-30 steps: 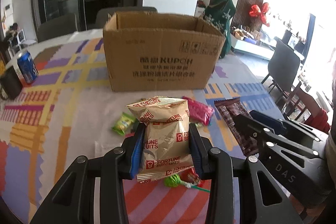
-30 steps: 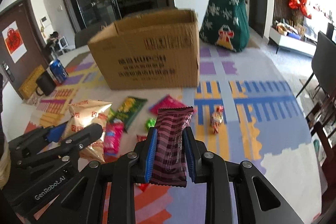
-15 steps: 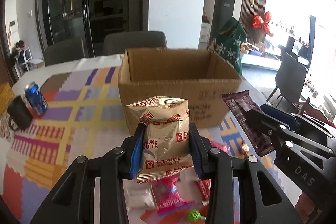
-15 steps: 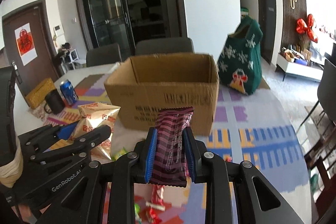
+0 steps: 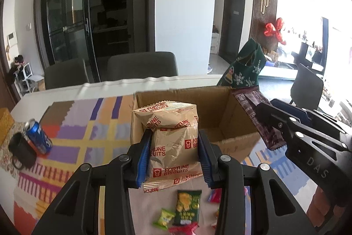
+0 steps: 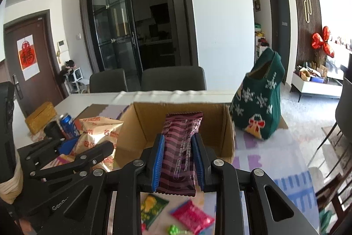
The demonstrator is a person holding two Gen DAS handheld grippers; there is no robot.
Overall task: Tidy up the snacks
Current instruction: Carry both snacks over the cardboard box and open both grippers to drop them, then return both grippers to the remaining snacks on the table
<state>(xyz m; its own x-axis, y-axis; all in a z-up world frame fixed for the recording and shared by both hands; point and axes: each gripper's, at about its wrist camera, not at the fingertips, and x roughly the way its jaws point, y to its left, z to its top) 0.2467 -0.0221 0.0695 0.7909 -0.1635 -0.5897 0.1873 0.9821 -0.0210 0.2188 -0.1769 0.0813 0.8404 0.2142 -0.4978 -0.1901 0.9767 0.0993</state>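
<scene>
Left gripper (image 5: 173,155) is pinching the Fortune Biscuits bag (image 5: 171,140) upright at frame centre; right gripper (image 6: 177,160) is clamping the maroon snack bar (image 6: 179,151). Both are hovering level over the near rim of the open cardboard box (image 5: 222,116), higher than a second ago. Loose snacks (image 5: 187,208) are lying on the tablecloth (image 5: 72,122), now at bottom of frame
</scene>
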